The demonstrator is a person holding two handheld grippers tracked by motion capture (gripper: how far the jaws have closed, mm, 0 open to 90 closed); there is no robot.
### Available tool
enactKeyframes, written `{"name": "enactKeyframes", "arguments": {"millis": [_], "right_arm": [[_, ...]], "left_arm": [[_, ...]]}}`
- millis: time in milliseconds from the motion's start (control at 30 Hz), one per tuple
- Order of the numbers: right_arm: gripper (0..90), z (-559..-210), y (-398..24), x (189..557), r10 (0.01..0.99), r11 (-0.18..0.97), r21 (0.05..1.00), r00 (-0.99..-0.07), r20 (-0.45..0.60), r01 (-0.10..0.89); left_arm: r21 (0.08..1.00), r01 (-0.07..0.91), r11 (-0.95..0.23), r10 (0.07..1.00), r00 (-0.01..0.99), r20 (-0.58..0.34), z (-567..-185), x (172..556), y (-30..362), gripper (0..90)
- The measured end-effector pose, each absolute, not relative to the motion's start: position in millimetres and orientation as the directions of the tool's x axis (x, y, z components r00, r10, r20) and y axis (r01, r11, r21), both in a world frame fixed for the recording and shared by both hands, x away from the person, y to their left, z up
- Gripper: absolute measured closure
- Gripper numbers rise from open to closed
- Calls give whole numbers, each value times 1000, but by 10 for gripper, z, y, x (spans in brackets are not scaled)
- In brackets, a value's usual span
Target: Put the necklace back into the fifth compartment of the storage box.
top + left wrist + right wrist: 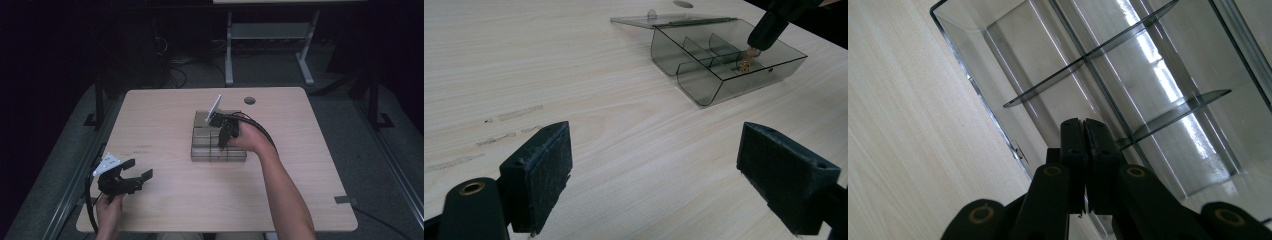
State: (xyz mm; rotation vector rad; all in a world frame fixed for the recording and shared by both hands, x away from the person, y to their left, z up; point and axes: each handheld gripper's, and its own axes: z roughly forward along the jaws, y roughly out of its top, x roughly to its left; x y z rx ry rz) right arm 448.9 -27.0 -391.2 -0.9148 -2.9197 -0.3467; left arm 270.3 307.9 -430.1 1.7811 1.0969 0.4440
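I am pinching a small, light, slippery brass piece [746, 59] in my right gripper's [1084, 122] closed jaws, directly above the brittle clear box [1158, 65]. My left gripper's [664, 165] jaws are gaping empty.

My tongs' black pads [544, 175] look matt and rough. The compartment box [724, 55] is smooth, glossy smoked clear plastic; the table [165, 115] is pale matt wood grain.

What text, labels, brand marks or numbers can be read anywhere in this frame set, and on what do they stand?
None can be read: no word, label, brand or number shows on the clear compartment box, the wooden table, the left gripper or the right gripper.
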Motion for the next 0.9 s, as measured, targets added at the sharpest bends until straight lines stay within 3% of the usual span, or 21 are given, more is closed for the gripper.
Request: {"name": "enactKeyframes", "arguments": {"millis": [900], "right_arm": [[870, -4145, -189, 4528, 555, 801, 170, -819, 148, 573]], "left_arm": [[866, 482, -129, 834, 526, -168, -4304, 2698, 3086, 143]]}}
